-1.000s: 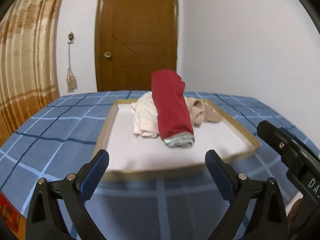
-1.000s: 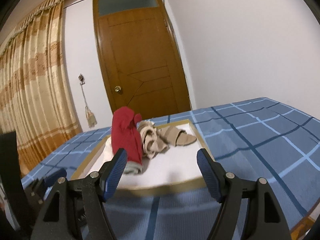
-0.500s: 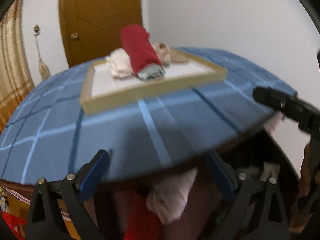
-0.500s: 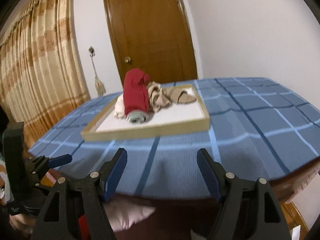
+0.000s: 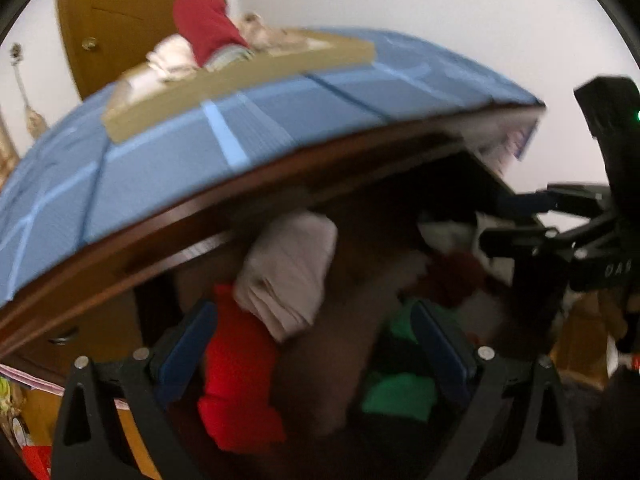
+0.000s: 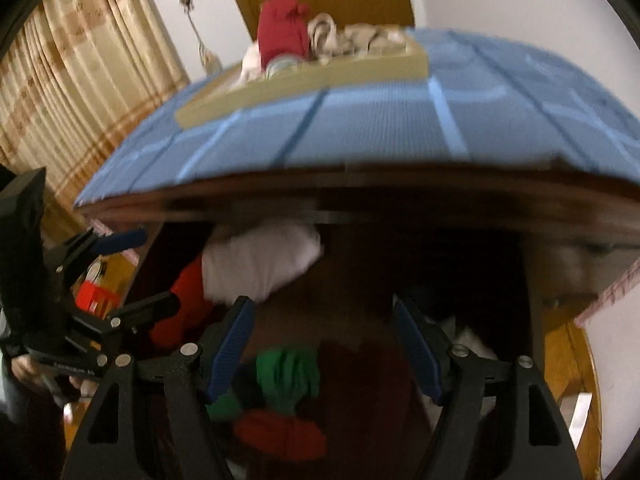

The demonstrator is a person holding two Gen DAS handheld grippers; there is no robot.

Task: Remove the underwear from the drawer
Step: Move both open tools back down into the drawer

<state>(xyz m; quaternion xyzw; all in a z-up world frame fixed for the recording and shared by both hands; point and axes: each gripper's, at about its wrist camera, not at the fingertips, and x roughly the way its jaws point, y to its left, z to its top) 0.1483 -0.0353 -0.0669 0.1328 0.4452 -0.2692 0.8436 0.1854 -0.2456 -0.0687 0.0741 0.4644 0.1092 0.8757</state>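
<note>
Below the blue checked tabletop (image 5: 168, 160), open drawer (image 6: 400, 264) holds rolled cloth underwear — pale pink roll (image 5: 288, 268), red roll (image 5: 236, 368), green bundle (image 6: 288, 376). Left gripper (image 5: 316, 352) and right gripper (image 6: 324, 344) both spread, empty. Soft, light — pinch mid-roll.

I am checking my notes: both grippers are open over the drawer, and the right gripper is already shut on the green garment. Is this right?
Not quite. In the right wrist view the right gripper is open, its jaws apart above the crumpled green garment, gripping nothing. The left gripper is open too.
</note>
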